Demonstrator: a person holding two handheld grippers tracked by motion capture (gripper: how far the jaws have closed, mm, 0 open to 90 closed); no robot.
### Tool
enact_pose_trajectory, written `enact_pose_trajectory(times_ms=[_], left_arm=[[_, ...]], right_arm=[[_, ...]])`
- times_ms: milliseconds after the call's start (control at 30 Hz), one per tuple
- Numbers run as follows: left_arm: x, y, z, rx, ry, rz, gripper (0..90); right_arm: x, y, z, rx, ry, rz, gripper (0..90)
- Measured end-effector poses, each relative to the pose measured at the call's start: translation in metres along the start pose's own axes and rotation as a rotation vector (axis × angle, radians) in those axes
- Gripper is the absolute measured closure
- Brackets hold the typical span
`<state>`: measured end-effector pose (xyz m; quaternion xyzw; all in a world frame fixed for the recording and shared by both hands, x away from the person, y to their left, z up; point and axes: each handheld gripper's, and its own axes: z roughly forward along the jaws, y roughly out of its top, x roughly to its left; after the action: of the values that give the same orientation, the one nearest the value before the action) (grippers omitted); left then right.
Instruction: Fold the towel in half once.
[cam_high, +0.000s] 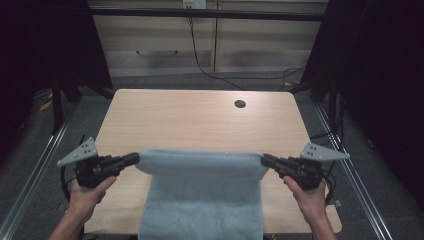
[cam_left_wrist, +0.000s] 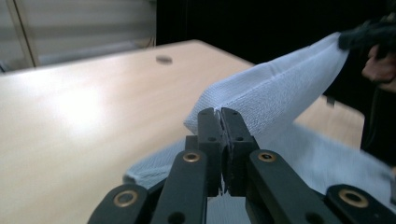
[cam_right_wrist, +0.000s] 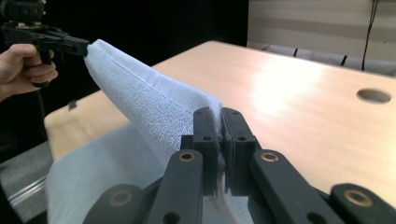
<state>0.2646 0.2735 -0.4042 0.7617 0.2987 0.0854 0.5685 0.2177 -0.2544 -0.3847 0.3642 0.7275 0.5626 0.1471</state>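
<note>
Left gripper (cam_high: 134, 160) & right gripper (cam_high: 265, 160) each clench a corner of the light-blue towel (cam_high: 200, 200), edge lifted over tabletop (cam_high: 200, 115); probably folding, fold not yet made.

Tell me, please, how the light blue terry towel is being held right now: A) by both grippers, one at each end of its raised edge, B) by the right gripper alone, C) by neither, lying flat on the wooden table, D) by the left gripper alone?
A: the left gripper and right gripper each have their jaws shut on one end of the light blue terry towel, its edge stretched between them above the wooden table.
</note>
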Motion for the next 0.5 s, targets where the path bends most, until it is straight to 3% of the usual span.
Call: enact_pose_trajectory(times_ms=[100, 167, 233, 333, 433, 500], left_arm=[[-0.005, -0.021, -0.001, 0.032, 0.0, -0.018, 87.8], [-0.007, -0.037, 0.001, 0.082, -0.011, -0.049, 87.9], [-0.009, -0.05, 0.006, 0.146, -0.022, -0.044, 87.8], [-0.009, -0.068, 0.014, 0.221, -0.041, -0.05, 87.7], [-0.008, -0.083, 0.021, 0.289, -0.045, -0.077, 87.6], [-0.008, -0.087, 0.026, 0.313, -0.044, -0.057, 87.4]], right_arm=[[0.011, -0.023, -0.002, 0.04, 0.023, 0.03, 85.7], [0.017, -0.04, -0.001, 0.099, 0.021, 0.042, 85.6], [0.02, -0.057, -0.001, 0.124, 0.031, 0.083, 85.7], [0.021, -0.087, 0.004, 0.204, 0.039, 0.12, 85.6], [0.02, -0.105, 0.012, 0.266, 0.046, 0.156, 85.6], [0.02, -0.111, 0.018, 0.325, 0.028, 0.135, 85.6]])
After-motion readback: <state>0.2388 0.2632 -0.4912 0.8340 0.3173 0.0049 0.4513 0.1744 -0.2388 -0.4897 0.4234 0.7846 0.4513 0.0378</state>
